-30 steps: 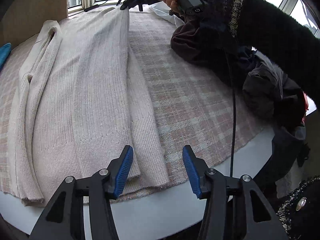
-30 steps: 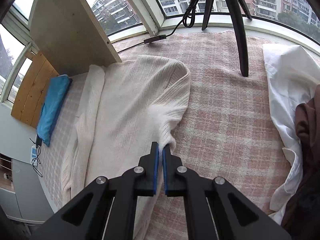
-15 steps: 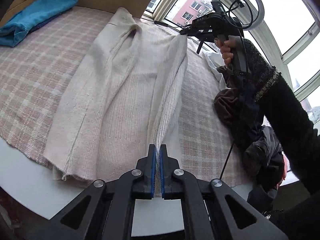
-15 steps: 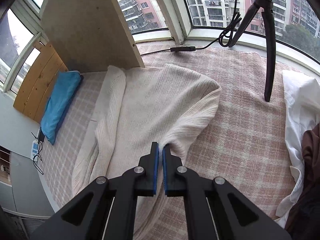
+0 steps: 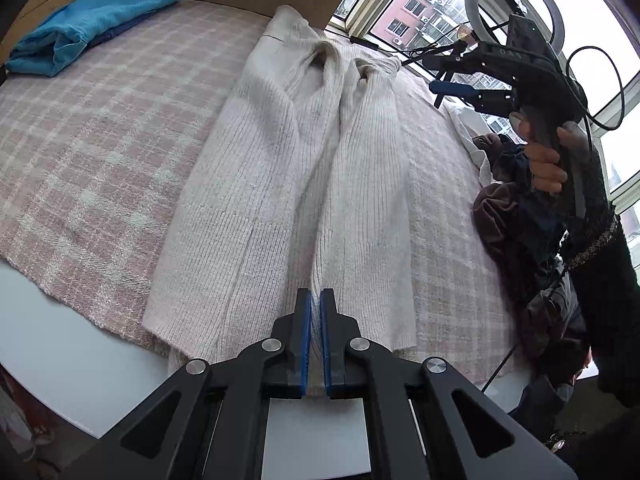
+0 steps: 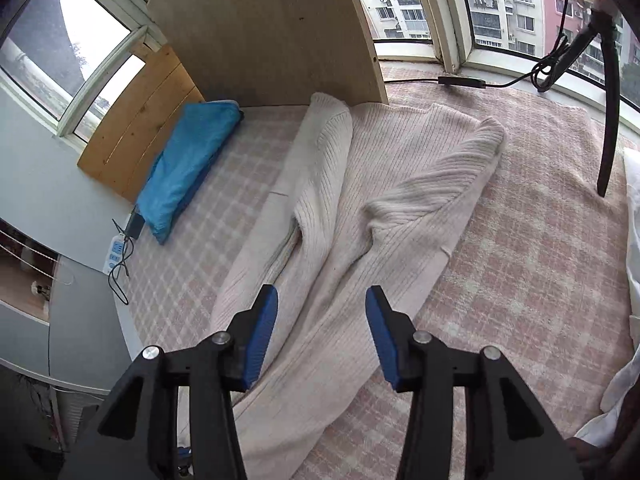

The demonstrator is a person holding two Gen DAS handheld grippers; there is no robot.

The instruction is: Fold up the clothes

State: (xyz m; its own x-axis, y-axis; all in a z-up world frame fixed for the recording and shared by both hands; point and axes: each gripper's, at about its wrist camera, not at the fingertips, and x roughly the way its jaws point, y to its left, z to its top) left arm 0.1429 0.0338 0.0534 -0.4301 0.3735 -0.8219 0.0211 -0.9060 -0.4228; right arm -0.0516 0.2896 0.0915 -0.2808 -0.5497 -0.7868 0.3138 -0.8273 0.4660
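A cream ribbed knit sweater (image 5: 280,184) lies lengthwise on a pink plaid cloth (image 5: 100,152), both long sides folded toward its middle. My left gripper (image 5: 316,312) is shut on the sweater's hem at the near edge. My right gripper (image 6: 320,320) is open and empty, hovering above the sweater (image 6: 380,208) near its shoulder end. In the left wrist view the right gripper (image 5: 460,88) is raised above the cloth, right of the collar.
A folded blue cloth (image 5: 96,20) lies at the far left by a wooden board (image 6: 272,32). A pile of dark clothes (image 5: 520,220) and a white garment (image 6: 632,216) lie at the right. A ring-light stand (image 6: 608,112) and cable (image 6: 460,80) stand by the window.
My left gripper closed on the hem. My right gripper carried the sweater's right side over toward the middle, then opened and let it drop; it now hovers above.
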